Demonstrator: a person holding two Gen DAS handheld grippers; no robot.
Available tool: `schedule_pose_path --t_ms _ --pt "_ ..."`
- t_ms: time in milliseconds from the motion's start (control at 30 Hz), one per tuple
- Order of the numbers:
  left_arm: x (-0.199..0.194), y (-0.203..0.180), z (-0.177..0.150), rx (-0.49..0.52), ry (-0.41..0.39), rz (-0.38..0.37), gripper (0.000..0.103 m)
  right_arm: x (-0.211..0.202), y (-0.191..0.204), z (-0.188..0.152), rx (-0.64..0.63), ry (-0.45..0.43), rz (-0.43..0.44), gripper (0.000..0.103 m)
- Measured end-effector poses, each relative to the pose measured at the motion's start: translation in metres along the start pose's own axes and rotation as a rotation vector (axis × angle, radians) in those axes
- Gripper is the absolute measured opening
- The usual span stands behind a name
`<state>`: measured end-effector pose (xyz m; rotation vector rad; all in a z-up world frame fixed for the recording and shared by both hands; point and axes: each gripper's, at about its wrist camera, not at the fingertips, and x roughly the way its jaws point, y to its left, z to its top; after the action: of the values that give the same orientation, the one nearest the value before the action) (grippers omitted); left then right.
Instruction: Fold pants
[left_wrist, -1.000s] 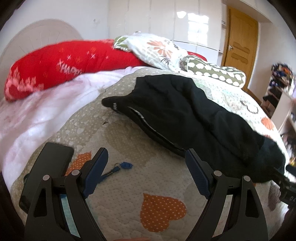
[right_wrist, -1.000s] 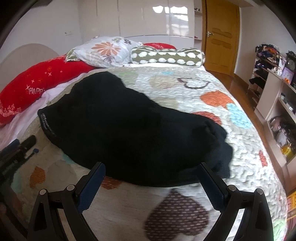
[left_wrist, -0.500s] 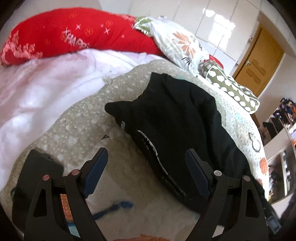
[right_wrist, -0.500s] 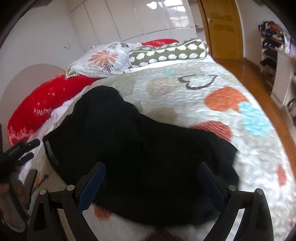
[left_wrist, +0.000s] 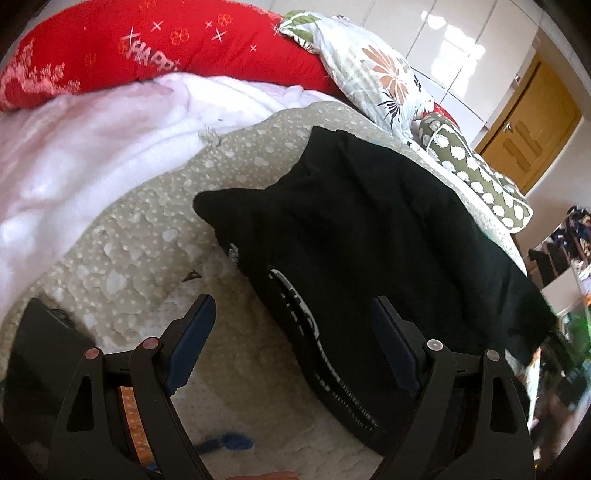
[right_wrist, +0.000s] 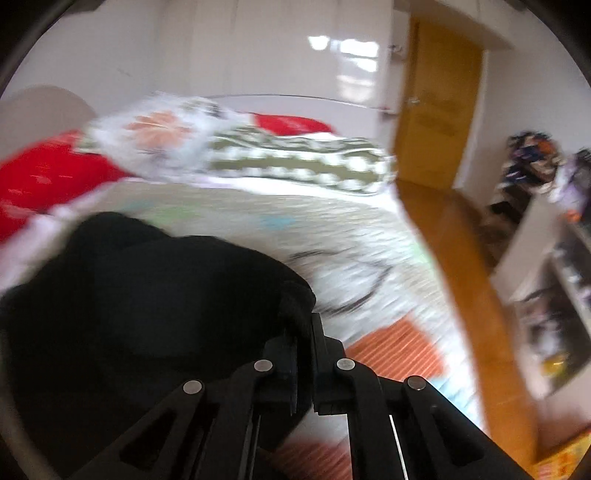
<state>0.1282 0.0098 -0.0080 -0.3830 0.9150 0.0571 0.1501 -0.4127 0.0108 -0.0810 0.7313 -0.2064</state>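
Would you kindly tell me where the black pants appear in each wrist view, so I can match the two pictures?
Left wrist view: the black pants fill the centre and right, waistband lying between the open left tongs.
Right wrist view: they fill the lower left, an edge pinched in the shut right tongs.
Shared landmark: the green spotted bolster.
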Motion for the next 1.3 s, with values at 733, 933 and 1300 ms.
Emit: schedule_pose_path --t_ms 733,933,1300 --pt "0.04 -0.015 0.003 -0.025 0.059 -0.065 0.032 -0.074 -0.04 -0.14 0.292 0.146 0.387 0.025" --pt "0.002 -0.016 -0.005 -0.009 -0.013 -0.09 0.012 -0.083 -0.055 -0.135 0.327 0.088 0.4 0.009" --pt "-0.085 -0.015 -0.105 0.057 0.007 -0.112 0.011 -0.155 -0.122 -0.138 0.317 0.011 0.311 0.008"
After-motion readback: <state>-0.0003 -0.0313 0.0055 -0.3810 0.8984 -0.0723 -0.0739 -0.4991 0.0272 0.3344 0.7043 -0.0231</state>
